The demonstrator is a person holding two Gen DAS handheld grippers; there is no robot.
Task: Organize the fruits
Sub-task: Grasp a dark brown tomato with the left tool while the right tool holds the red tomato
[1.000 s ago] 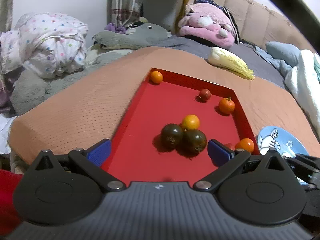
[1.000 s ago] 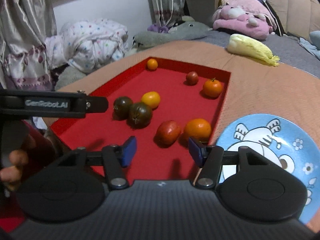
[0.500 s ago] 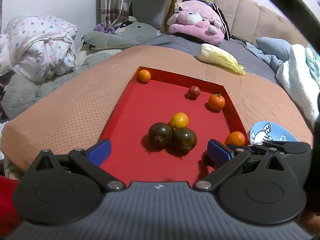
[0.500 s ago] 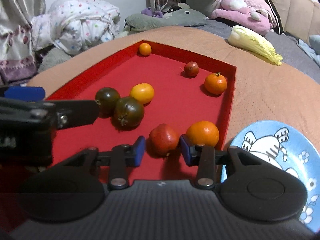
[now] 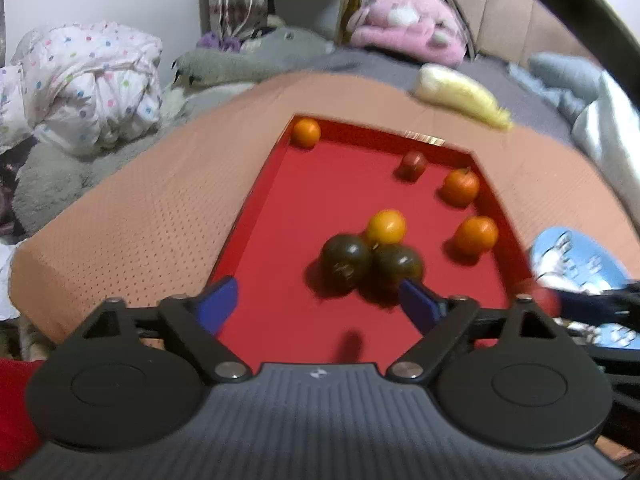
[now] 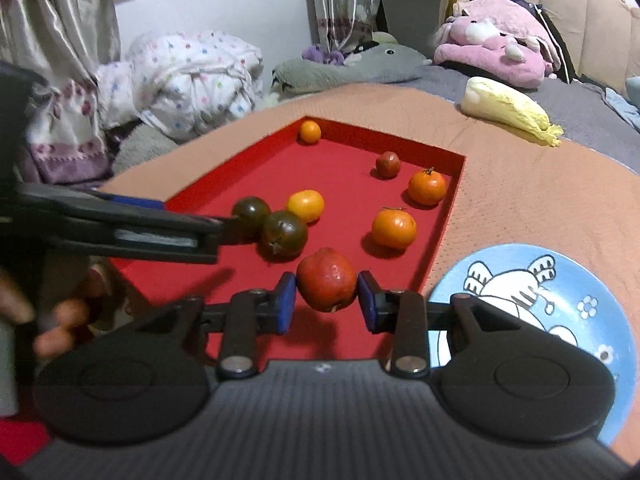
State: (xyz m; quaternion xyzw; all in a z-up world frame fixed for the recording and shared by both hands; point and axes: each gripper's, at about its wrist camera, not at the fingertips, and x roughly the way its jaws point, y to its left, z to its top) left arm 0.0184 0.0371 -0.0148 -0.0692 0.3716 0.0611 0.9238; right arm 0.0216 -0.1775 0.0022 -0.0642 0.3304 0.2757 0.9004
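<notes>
A red tray point(image 5: 256, 208) point(image 6: 444, 220) holds two dark tomatoes point(image 5: 346, 264) point(image 6: 284, 234), a yellow-orange fruit point(image 6: 305, 205), several oranges point(image 6: 394, 227) and a small red fruit point(image 6: 388, 164). My right gripper point(image 6: 327, 300) is shut on a red tomato point(image 6: 327, 280) and holds it just above the tray's near right part. My left gripper point(image 5: 318, 304) hovers over the tray's near end with its jaws closing. The dark tomatoes lie just past its fingertips and nothing is pressed between them. A blue cartoon plate point(image 6: 540, 292) lies right of the tray.
The tray rests on a tan perforated cloth point(image 5: 152, 216). A pale cabbage point(image 6: 508, 110) lies at the far right. Plush toys and bundled bedding point(image 6: 192, 80) sit behind the table. A person's fingers point(image 6: 52, 320) show at the left edge.
My right gripper closed on the red tomato and lifted it off the tray floor. My left gripper moved in toward the dark tomatoes and its jaws narrowed.
</notes>
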